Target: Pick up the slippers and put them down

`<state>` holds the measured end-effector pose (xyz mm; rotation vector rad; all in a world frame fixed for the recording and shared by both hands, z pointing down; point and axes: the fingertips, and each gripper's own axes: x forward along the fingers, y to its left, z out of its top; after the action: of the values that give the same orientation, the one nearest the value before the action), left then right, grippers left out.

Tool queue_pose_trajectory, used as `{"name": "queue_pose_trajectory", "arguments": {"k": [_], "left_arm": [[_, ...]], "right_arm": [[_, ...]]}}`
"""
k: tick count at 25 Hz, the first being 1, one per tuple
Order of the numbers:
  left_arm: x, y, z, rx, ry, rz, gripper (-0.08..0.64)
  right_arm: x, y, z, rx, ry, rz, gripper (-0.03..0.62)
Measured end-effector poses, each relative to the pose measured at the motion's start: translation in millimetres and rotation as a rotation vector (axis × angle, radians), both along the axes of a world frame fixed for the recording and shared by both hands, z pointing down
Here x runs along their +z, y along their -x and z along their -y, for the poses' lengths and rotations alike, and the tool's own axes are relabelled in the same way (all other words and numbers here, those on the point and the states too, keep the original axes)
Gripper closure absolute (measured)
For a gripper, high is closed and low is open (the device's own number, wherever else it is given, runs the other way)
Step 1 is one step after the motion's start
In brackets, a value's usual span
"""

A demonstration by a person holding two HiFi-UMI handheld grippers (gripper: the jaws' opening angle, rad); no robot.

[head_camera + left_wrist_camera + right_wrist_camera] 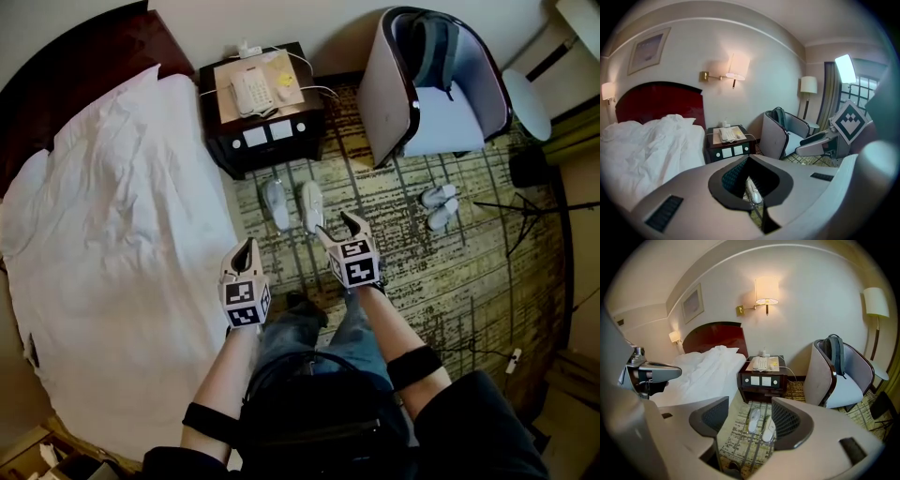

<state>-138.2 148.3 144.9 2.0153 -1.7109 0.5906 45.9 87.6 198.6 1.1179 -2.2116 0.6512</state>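
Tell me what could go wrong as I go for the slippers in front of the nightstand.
The left gripper is shut; unless it opens, it may just shove the slipper nearer the bed along the carpet.
The two slippers lie close side by side, so the open right gripper might knock both rather than take only the slipper nearer the chair.
The nightstand stands just behind them; overreaching could bump it.
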Motion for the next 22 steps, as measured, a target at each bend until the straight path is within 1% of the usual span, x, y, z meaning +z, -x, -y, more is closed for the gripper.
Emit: {"name": "queue_pose_trajectory", "arguments": {"k": [1,4,7,11,14,17,18,21,22], "left_arm": [[6,0,3,-0.004,0.008,0.000,0.560],[18,-8,15,-0.001,0.033,-0.010,0.560],[39,-12,29,-0.007,0.050,-0.019,0.560],[90,2,48,-0.043,0.065,0.009,0.560],[125,1,63,-0.059,0.080,0.006,0.560],[165,1,79,-0.068,0.093,0.010,0.560],[180,1,83,-0.072,0.097,0.011,0.560],[227,-1,95,-0.091,0.102,-0.004,0.560],[243,-2,99,-0.097,0.102,-0.011,0.560]], "right_arm": [[4,2,3,-0.010,0.006,-0.005,0.273],[20,4,15,-0.028,0.029,-0.016,0.238],[53,-2,29,-0.023,0.051,-0.045,0.187],[98,2,51,-0.022,0.079,-0.052,0.163],[140,5,62,-0.034,0.104,-0.062,0.129],[176,15,73,-0.035,0.139,-0.052,0.127],[191,17,77,-0.033,0.147,-0.050,0.112],[247,18,87,-0.023,0.167,-0.058,0.110],[268,17,90,-0.020,0.172,-0.066,0.095]]}}
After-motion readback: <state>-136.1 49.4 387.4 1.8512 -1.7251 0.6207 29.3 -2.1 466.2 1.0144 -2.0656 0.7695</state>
